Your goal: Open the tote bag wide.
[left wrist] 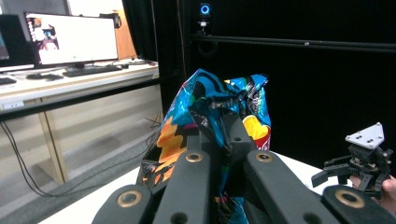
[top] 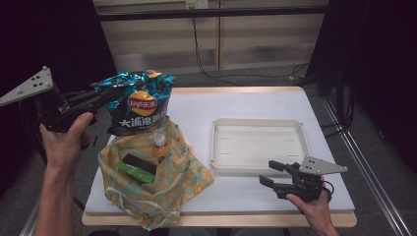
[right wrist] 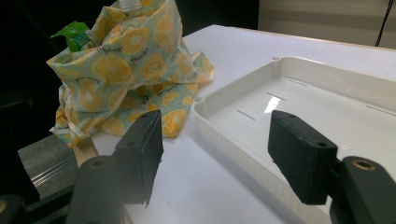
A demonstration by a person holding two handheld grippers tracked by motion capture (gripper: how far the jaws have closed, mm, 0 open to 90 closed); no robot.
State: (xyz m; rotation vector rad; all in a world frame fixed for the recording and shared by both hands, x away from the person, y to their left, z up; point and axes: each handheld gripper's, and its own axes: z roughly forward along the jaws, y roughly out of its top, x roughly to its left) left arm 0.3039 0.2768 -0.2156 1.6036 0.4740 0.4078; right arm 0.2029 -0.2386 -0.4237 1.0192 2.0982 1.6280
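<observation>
Left claw (top: 109, 93) clamped on top of blue chip bag (top: 140, 105), held in the air just above the orange-print tote (top: 157, 191). Tote on counter (top: 236, 103), holding an orange-capped bottle (top: 160, 145) and green box (top: 135, 172). White tray (top: 258, 145) right of tote. Right claw (top: 269, 173) jaws apart, empty, at the tray's near edge.

Chip bag (top: 139, 101): glossy crinkled foil, blue, reflective at the creased top. Tote bag (top: 162, 191): soft matt cloth with an orange-slice print, wrinkled. Tray (top: 255, 125): smooth cream plastic, slight sheen. Tabletop (top: 236, 103): smooth matt white surface with a pale wood-look edge. Left claw (left wrist: 224, 135) and right claw (right wrist: 215, 154): matt black plastic, brass-coloured metal pins.
</observation>
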